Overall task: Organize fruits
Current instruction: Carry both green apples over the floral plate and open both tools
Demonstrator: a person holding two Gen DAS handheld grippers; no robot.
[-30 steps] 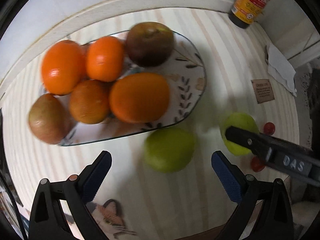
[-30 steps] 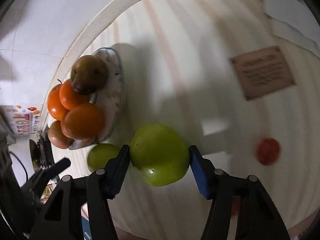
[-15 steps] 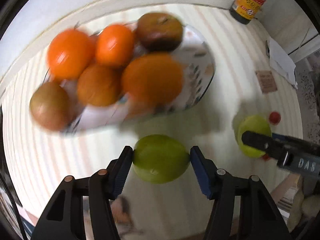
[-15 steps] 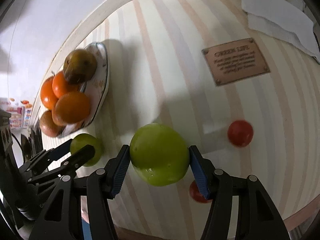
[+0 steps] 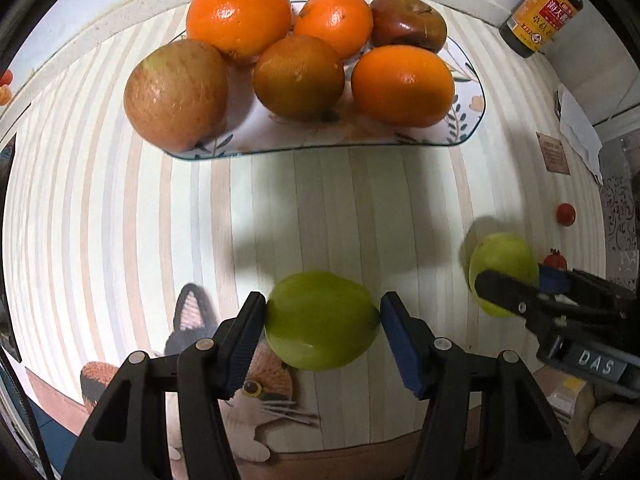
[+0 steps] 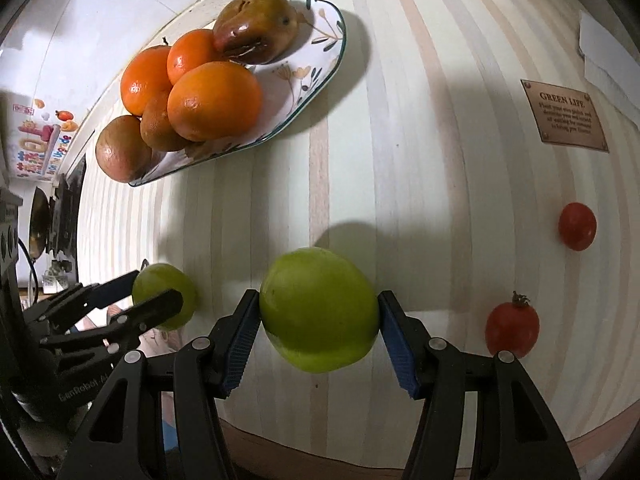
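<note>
Left wrist view: plate (image 5: 466,128) holds four oranges, two brown fruits; two cherry tomatoes lie loose. Left gripper (image 5: 322,334) clamps one green fruit (image 5: 320,320) between pads; right gripper (image 6: 318,338) clamps the second green fruit (image 6: 318,308).

Bright overhead light, soft shadows, sharp centre, fisheye-bent dark edges.

Left jaws newly around green fruit (image 5: 322,322)
</note>
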